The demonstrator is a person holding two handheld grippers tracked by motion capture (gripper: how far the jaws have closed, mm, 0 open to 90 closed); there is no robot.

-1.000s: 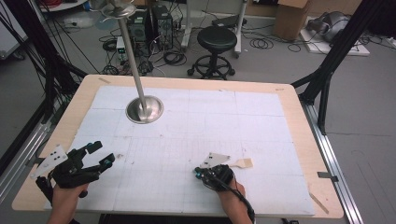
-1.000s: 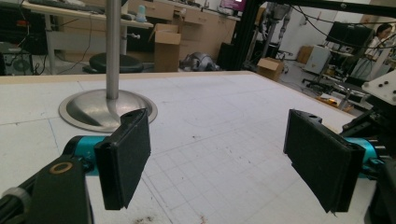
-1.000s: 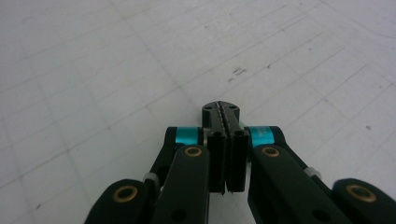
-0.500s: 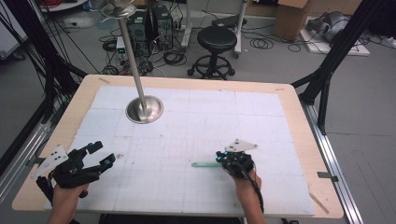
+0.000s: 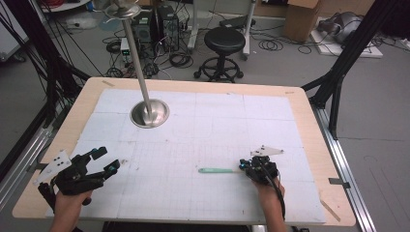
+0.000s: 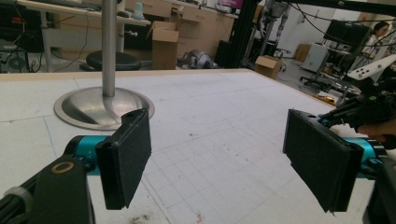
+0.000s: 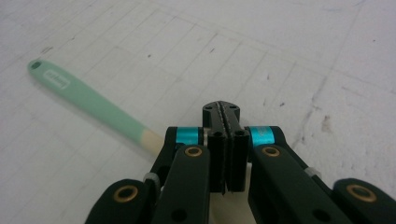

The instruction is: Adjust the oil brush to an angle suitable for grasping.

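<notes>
Toothbrush (image 5: pixel 217 170) lies flat on the mat near the front edge, right of centre. Left gripper (image 5: pixel 104 160) rests front-left, jaws wide apart, empty. Right gripper (image 5: pixel 244 167) clamps the toothbrush's head end, jaws closed.

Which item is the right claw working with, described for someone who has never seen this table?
Start at the white gridded mat covering the wooden table. Near its front right, the right claw is shut on a slim mint-green plastic handle lying flat. The tall steel stand stands far off.
</notes>
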